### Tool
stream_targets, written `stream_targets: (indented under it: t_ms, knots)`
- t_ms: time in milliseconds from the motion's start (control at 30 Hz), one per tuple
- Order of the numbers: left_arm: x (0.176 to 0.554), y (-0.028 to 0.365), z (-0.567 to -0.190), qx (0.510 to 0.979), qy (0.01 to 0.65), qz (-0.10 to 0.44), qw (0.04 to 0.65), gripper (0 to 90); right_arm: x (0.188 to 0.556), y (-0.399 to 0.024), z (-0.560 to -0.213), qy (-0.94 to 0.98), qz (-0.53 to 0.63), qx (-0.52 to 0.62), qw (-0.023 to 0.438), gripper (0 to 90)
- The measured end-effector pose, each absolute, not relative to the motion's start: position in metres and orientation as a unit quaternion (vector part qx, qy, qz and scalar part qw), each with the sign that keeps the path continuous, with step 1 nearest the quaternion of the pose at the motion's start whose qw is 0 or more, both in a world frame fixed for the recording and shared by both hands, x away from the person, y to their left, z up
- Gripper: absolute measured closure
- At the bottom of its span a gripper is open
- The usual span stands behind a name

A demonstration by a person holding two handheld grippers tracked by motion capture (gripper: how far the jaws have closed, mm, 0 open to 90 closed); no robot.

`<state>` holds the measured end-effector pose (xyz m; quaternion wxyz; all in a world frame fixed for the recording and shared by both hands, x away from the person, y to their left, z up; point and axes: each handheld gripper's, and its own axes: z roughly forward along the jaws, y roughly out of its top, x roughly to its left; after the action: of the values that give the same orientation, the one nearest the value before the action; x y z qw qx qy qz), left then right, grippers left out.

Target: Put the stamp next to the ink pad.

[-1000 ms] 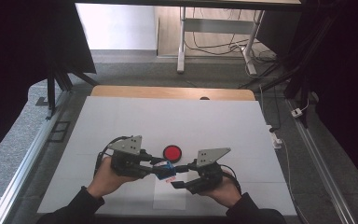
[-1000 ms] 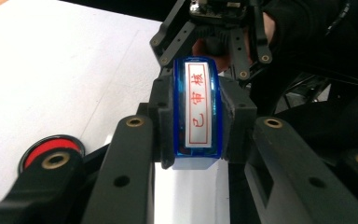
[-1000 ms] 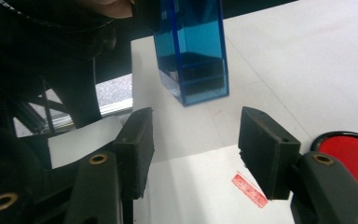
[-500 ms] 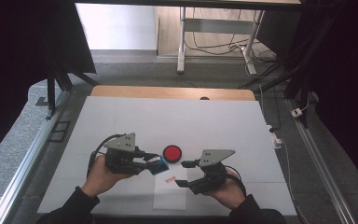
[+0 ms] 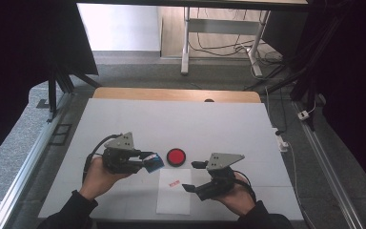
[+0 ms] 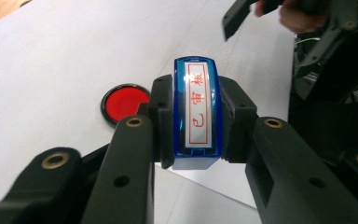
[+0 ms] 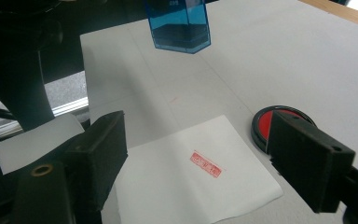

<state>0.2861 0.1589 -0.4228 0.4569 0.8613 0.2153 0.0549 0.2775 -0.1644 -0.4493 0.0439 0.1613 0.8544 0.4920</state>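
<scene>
Stamp (image 6: 196, 112) clamped in left tongs (image 5: 145, 161), held above tabletop (image 5: 124, 124) left of ink pad (image 5: 176, 156); right tongs (image 5: 190, 175) just opened wide, empty, over stamped paper (image 5: 174, 195), nearer it.

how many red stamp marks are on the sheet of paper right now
1. A single rectangular red stamp mark sits near the middle of the white paper sheet, which lies on the table beside the round red ink pad. The paper part behind the right gripper's fingers may hide more.
</scene>
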Motion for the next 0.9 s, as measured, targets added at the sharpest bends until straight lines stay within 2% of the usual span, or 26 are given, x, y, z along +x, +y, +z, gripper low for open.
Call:
stream_targets:
  t_ms: [300,500,900]
  knots:
    - [0.292,0.169,-0.427,0.862,0.243,0.069,0.441,69.4,0.275,-0.170,-0.447,0.854,0.486,0.177,0.050,15.0]
    - [0.295,0.174,-0.431,0.861,0.261,0.077,0.430,69.3,0.273,-0.176,-0.445,0.855,0.475,0.198,0.063,7.3]
    - [0.302,0.184,-0.438,0.856,0.293,0.085,0.418,69.3,0.268,-0.195,-0.446,0.853,0.456,0.235,0.091,0.5]
